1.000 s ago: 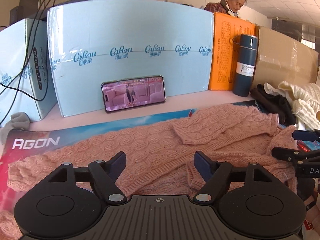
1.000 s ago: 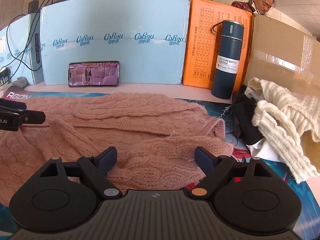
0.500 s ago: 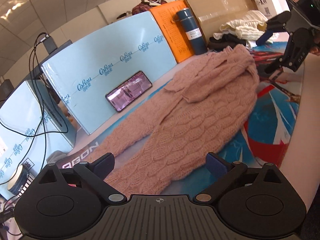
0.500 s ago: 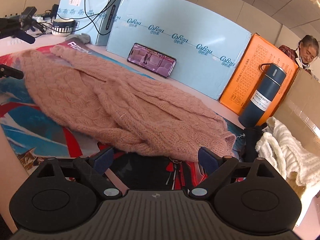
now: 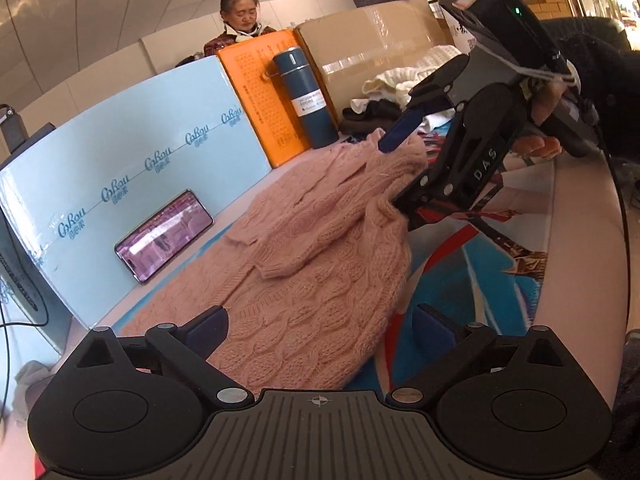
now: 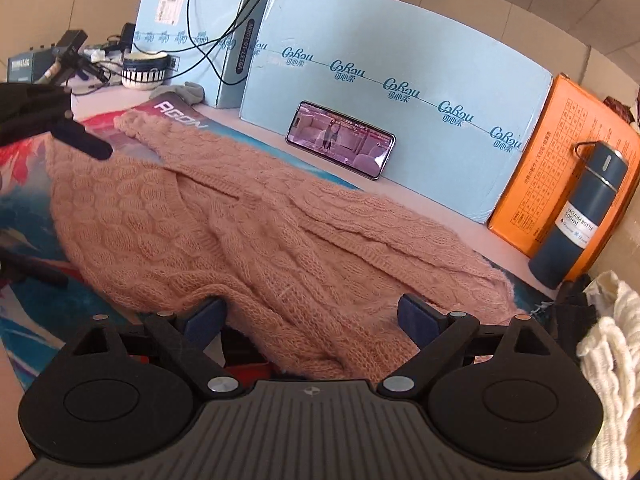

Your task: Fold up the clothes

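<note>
A pink sweater lies spread on a printed mat, with one sleeve folded across its body. The left gripper sits at the sweater's near edge with its jaws wide apart and nothing pinched; knit lies between the blue pads without being pressed. At two o'clock in the left view, the right gripper stands at the sweater's far end, jaws spread around the bunched knit, not clamping it. In the right view the sweater fills the centre, a phone leans on a blue box at twelve o'clock, and a flask stands at three o'clock.
</note>
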